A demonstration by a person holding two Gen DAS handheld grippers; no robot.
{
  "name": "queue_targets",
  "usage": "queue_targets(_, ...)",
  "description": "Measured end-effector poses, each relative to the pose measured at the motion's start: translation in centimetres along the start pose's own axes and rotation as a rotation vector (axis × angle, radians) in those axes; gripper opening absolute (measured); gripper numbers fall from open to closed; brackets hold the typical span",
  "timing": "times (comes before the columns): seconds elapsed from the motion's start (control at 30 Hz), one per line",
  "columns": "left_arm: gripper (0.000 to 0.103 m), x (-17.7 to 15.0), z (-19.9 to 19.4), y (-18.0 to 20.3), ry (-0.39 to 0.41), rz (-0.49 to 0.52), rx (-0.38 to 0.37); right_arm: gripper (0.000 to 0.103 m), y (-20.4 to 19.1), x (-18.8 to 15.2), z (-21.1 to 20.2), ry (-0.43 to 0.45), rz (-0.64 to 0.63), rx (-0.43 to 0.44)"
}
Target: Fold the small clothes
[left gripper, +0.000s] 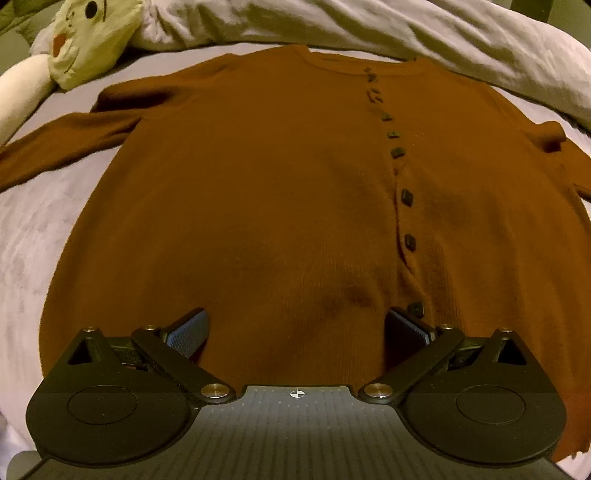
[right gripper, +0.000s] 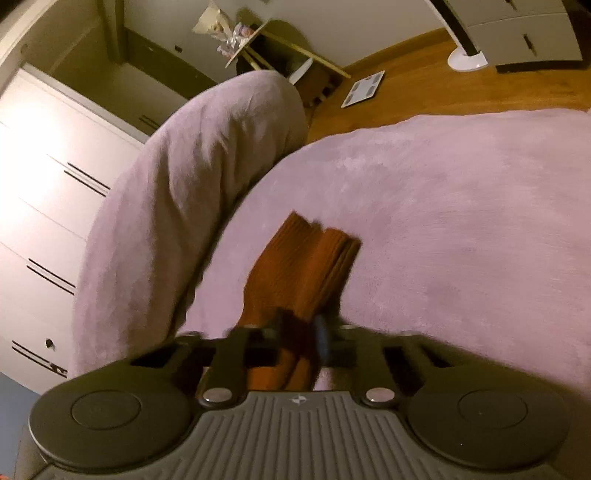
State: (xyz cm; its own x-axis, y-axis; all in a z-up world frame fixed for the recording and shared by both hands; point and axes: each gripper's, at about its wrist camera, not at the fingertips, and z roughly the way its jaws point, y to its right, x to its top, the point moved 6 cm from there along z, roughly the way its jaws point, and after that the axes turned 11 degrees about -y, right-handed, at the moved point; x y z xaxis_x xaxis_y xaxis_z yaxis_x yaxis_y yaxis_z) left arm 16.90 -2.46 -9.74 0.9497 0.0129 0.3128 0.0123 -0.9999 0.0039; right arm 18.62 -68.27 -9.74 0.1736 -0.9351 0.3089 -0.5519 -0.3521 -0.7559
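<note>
**Left claw spread over the cardigan, right claw pinching its sleeve**

Nearest in the left wrist view, the left claw (left gripper: pixel 297 332) hangs over the lower part of a rust-brown cardigan (left gripper: pixel 240 206), its two fingers (left gripper: pixel 188 332) spread wide with nothing gripped between them; knit fabric fills the gap beneath. The cardigan lies flat, front up, on a bed with a pale lilac cover (left gripper: pixel 33 229). A row of small dark buttons (left gripper: pixel 406 195) runs from just beside the right-hand finger up to the neckline. One sleeve stretches out toward the left edge of the picture, and the other runs off at the right. Beyond the collar a rumpled pale duvet (left gripper: pixel 424 33) is heaped across the far side of the bed, and a soft toy with a yellowish face (left gripper: pixel 88 40) sits at the far left.

In the right wrist view, the right claw (right gripper: pixel 301 332) is clenched on a bunched, ribbed length of the same rust-brown knit, the sleeve end (right gripper: pixel 306 266), which sticks out past the fingertips and lies over the lilac cover. The picture is blurred around the fingers. Farther off, the rolled duvet rises to the left. Past the bed edge there is a wooden floor (right gripper: pixel 406 88) with a flat white scale (right gripper: pixel 364 88) on it, a white wardrobe (right gripper: pixel 48 192) along the left, and a small wooden stand (right gripper: pixel 266 44) holding crumpled items.
</note>
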Motion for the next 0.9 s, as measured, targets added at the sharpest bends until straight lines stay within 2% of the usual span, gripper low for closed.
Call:
queue_targets(0.1,0.103,0.2,0.1,-0.2,-0.017,-0.007,-0.020,0.006,-1.8,-0.2,-1.2,0.041,-0.066,-0.026)
queue_targets(0.2,0.103,0.2,-0.1,-0.4,-0.010,-0.008,-0.027,0.005,-6.8,-2.1,-3.1,0.082,-0.284,-0.035)
queue_targets(0.27,0.103,0.2,-0.5,-0.5,0.010,-0.021,-0.030,0.005,-11.1,-4.9,-4.3,0.082,-0.441,0.005)
queue_targets(0.4,0.103,0.7,-2.0,-1.2,0.056,-0.047,-0.033,0.005,-20.0,-13.7,-6.0,0.028,-0.741,0.172)
queue_targets(0.47,0.103,1.3,-3.0,-1.9,0.084,-0.059,-0.042,0.005,-23.5,-19.3,-6.0,-0.027,-0.881,0.257)
queue_targets(0.53,0.103,2.0,-3.9,-2.7,0.110,-0.074,-0.055,0.005,-25.6,-25.0,-5.5,-0.108,-0.967,0.333)
queue_targets(0.63,0.103,3.4,-4.9,-3.7,0.134,-0.108,-0.095,0.005,-26.3,-32.6,-4.0,-0.223,-1.050,0.372)
queue_targets(0.73,0.103,4.8,-5.4,-3.8,0.143,-0.117,-0.155,0.006,-24.4,-37.9,-1.3,-0.340,-1.098,0.338)
queue_targets(0.77,0.103,5.1,-5.5,-3.5,0.148,-0.107,-0.162,0.007,-23.3,-39.2,-1.0,-0.372,-1.110,0.315)
queue_targets(0.83,0.103,6.0,-5.6,-2.3,0.167,-0.065,-0.181,0.018,-21.5,-40.9,-0.4,-0.437,-1.128,0.263)
queue_targets(0.9,0.103,7.0,-5.4,-0.6,0.175,-0.025,-0.217,0.023,-20.2,-40.4,-1.5,-0.443,-1.088,0.271)
